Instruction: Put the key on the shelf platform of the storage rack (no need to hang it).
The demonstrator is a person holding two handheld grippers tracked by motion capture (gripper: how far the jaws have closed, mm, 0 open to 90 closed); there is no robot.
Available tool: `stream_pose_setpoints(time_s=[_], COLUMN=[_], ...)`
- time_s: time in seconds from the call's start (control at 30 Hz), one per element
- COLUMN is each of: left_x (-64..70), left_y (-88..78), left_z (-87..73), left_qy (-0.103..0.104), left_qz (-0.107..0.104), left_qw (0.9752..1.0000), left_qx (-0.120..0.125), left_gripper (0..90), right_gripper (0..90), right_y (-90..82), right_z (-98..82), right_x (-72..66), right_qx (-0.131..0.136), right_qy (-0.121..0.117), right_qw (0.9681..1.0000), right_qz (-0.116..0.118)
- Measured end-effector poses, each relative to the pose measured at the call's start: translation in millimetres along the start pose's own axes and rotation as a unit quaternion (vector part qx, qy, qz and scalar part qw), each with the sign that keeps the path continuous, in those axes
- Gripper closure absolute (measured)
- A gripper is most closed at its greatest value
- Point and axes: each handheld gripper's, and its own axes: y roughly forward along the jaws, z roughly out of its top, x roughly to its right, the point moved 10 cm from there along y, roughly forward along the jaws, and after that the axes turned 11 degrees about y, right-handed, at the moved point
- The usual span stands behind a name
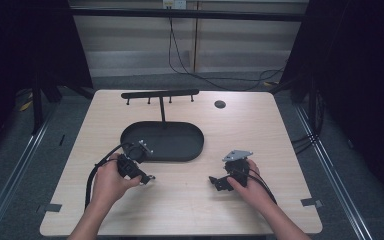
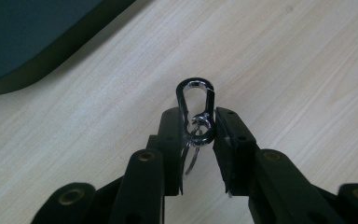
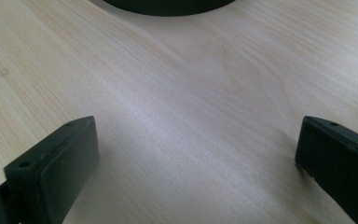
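A black carabiner (image 2: 195,83) with a small silver ring on it stands between the jaws of my left gripper (image 2: 198,115), which is shut on its lower part; the clip's upper loop pokes out past the fingertips. In the high view the left gripper (image 1: 146,178) is held just above the table, in front of the black oval tray (image 1: 130,134). My right gripper (image 1: 216,183) rests low over the wood at the right, pointing left. Its jaws are open wide in the right gripper view (image 3: 198,154), with bare tabletop between them.
From the tray rises a thin post carrying a black bar with several pegs (image 1: 160,93). A round dark grommet (image 1: 220,104) sits at the table's far right. Cables trail from both grippers toward the person's arms. The tray's edge (image 3: 168,7) lies ahead of the right gripper.
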Motion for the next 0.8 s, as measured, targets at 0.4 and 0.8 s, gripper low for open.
stream_pose_setpoints(time_s=[0.4,0.8], left_x=[-6.5,-13.3], left_y=[-10.0,-18.8], left_z=[7.4,18.8], left_qy=[-0.006,-0.012], left_qz=[-0.011,-0.009], left_qw=[0.9999,0.9999], left_qx=[-0.006,0.006], left_gripper=[72.8,72.7], right_gripper=[0.0,0.0], right_y=[0.1,0.0], right_z=[0.1,0.0], right_x=[-0.2,0.0], right_qx=[0.001,0.000], right_qy=[0.000,0.000], right_qw=[1.0000,1.0000], right_qz=[0.001,0.000])
